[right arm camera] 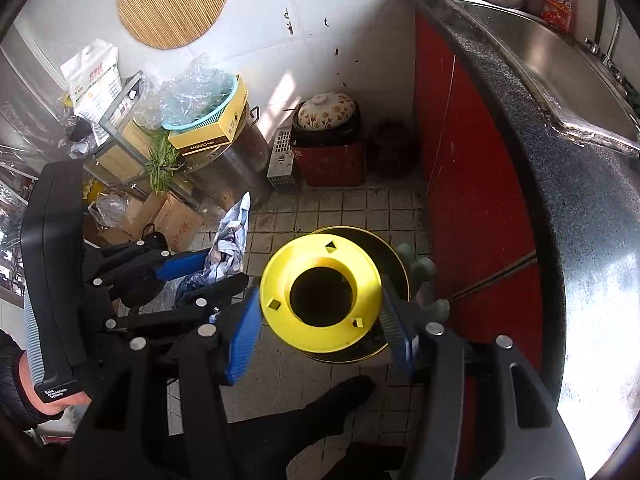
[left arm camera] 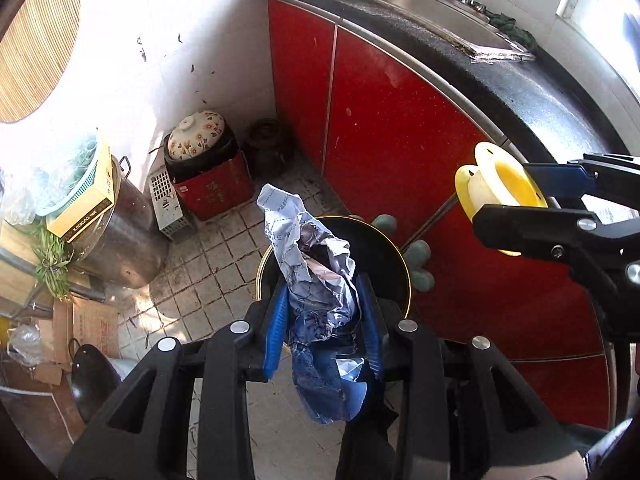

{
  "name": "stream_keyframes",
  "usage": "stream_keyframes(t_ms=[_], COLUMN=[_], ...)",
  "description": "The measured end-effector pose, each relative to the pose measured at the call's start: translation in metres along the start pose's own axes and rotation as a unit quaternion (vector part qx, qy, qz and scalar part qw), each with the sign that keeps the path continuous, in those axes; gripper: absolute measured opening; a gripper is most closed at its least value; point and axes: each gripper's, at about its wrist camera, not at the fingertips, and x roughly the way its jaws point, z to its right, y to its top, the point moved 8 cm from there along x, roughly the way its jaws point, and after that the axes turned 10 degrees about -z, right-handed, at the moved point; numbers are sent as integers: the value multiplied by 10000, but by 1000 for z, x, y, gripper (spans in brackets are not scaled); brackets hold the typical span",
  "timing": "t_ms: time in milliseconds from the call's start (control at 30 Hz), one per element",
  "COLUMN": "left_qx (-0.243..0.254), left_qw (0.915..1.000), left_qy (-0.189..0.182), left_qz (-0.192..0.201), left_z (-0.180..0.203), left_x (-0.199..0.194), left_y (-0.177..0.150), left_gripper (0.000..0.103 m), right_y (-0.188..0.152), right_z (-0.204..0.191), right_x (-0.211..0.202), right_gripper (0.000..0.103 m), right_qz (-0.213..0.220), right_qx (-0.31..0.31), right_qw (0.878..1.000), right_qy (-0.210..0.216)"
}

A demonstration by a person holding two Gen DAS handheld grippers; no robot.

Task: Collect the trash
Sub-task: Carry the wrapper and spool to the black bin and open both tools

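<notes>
Left gripper [left arm camera: 326, 320] clamps crumpled paper [left arm camera: 316, 264] above the black bin [left arm camera: 384, 248] — right gripper [right arm camera: 320, 320] pinches 1 yellow spool [right arm camera: 320, 296].

Sunlit white tiled wall [right arm camera: 320, 20], grimy tiled floor [left arm camera: 208, 264], red cabinets [left arm camera: 384, 120] under dark speckled countertop [left arm camera: 520, 92].

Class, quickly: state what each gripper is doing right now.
Left gripper: closed on the crumpled paper, above the bin.
Right gripper: closed on the yellow spool.
</notes>
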Motion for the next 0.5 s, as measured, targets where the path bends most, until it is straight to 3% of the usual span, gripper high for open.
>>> stream_keyframes(t_ms=[100,133,200,233,500], left_qx=[18,39,45,25,-27], left_qw=[9999,9999,9999,9999,9999], left_qy=[-98,-115,-152,-147,-70], left_qz=[-33,-33,-20,16,79], left_z=[-3,-3,-5,-6,-5], left_x=[5,6,6,5,1], left_y=[1,2,2,2,3], left_gripper=[33,36,57,69,81], right_y=[5,7,10,11,14], right_z=[4,5,7,9,13], right_x=[-1,1,2,1,-5], right_gripper=[55,63,81,82,83], right_qz=[35,14,11,38,74], right_qx=[37,47,90,100,121], right_qw=[10000,10000,10000,9999,9999], right_qy=[-33,-35,13,23,57])
